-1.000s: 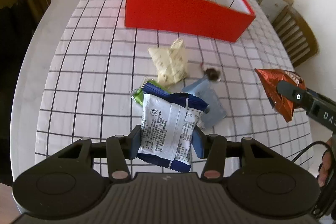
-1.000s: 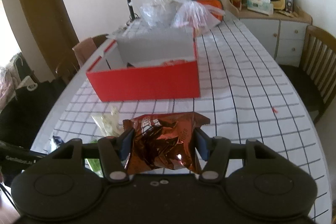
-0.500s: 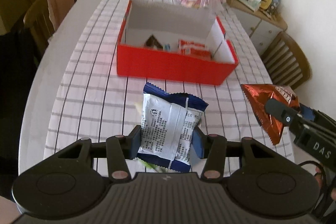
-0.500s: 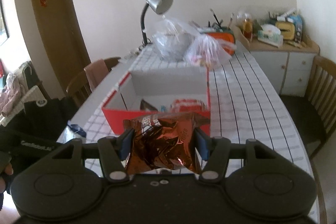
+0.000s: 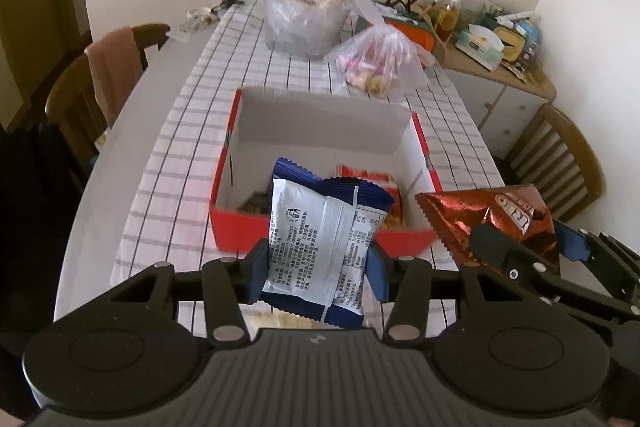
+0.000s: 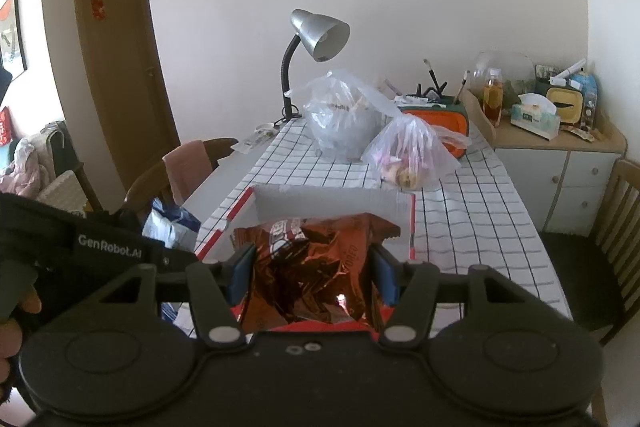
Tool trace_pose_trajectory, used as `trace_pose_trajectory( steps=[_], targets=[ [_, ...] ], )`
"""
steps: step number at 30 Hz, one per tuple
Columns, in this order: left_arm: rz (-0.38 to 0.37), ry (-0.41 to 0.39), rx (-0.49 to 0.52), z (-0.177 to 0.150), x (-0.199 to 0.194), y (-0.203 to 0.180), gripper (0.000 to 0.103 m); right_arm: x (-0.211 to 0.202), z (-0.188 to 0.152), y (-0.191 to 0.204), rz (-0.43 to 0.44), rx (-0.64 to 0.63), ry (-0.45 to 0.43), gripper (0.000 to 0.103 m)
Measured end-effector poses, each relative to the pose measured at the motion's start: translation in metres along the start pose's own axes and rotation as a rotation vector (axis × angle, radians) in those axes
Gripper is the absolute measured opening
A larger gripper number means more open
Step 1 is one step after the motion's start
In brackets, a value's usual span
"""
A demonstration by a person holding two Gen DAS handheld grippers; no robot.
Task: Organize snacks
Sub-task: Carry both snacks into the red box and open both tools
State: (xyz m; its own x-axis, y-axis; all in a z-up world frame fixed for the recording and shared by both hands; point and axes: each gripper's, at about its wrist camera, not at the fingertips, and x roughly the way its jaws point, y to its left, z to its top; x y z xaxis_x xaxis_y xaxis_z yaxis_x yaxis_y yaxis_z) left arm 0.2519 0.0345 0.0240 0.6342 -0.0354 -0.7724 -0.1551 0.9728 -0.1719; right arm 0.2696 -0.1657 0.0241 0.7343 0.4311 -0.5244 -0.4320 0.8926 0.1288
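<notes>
My left gripper point(image 5: 318, 267) is shut on a blue and white snack packet point(image 5: 320, 239), held up just in front of the red box point(image 5: 240, 227). The box has white inner walls and holds some red and orange packets point(image 5: 368, 177). My right gripper point(image 6: 314, 275) is shut on a shiny brown foil snack bag point(image 6: 316, 263), also raised over the near edge of the red box point(image 6: 332, 203). In the left wrist view that foil bag point(image 5: 492, 223) hangs at the right, beside the box. The left gripper's packet point(image 6: 168, 231) shows at the left of the right wrist view.
Two clear plastic bags point(image 5: 304, 15) point(image 5: 380, 61) of food sit on the checked tablecloth point(image 5: 192, 131) behind the box, with a grey desk lamp point(image 6: 316, 35) at the far end. Wooden chairs point(image 5: 560, 163) point(image 5: 92, 87) flank the table. A cluttered cabinet point(image 6: 552, 143) stands at the right.
Both grippers have risen from the table and come closer to the red box, each still holding its packet. The loose snacks on the cloth have dropped out of view.
</notes>
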Motion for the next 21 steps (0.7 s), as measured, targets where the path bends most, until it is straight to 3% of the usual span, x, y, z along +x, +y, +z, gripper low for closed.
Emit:
trace_pose_trajectory(
  steps=[10,21],
  targets=[
    [0.062,-0.027,0.018,0.049,0.027,-0.002,0.049,0.047,0.026,-0.017,-0.016,-0.034,0.032,0.059],
    [0.116,0.035,0.016,0.080,0.093,0.006,0.049,0.112,0.022,-0.033,-0.005,-0.033,0.129,0.059]
  ],
)
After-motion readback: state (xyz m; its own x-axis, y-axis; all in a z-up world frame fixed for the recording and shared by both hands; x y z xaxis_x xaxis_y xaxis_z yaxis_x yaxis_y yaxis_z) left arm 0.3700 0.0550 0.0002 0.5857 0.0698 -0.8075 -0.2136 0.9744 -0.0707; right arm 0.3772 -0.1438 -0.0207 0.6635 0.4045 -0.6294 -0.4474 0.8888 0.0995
